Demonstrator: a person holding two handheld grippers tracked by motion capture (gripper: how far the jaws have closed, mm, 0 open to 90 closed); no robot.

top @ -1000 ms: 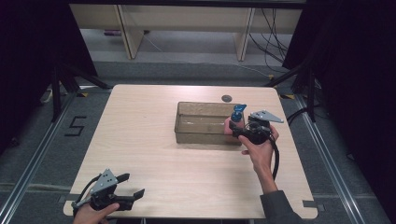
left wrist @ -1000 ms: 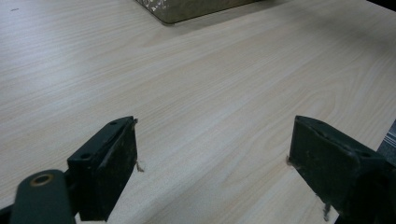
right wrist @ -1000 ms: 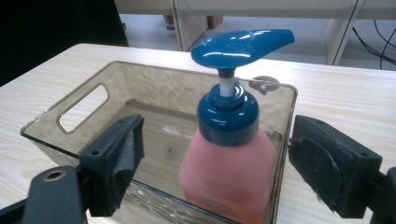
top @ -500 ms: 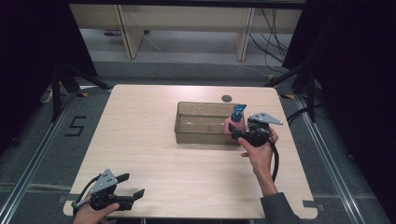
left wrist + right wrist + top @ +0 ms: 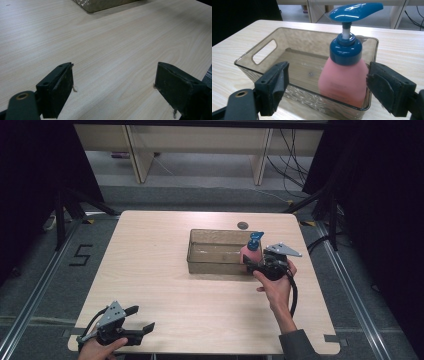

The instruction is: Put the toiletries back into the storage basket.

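A pink pump bottle [image 5: 251,251] with a blue pump head stands upright inside the right end of a clear smoky plastic bin [image 5: 215,262] on the table. In the right gripper view the bottle [image 5: 344,80] rises above the bin's [image 5: 294,30] rim. My right gripper [image 5: 251,263] is at the bin's near right corner. It [image 5: 327,67] is open, with its jaws wide apart to either side of the bottle and the bin's near wall between them. My left gripper [image 5: 142,317] rests open at the table's near left corner, with bare wood between its jaws [image 5: 115,66].
The light wooden table [image 5: 165,270] has a small dark round hole [image 5: 243,225] just behind the bin. The bin has a handle cutout [image 5: 264,51] in its left end. Wooden shelving [image 5: 200,150] and cables lie on the floor beyond the table.
The right gripper has drawn slightly back toward the person, while the bottle stays in the bin. The left gripper has not moved.
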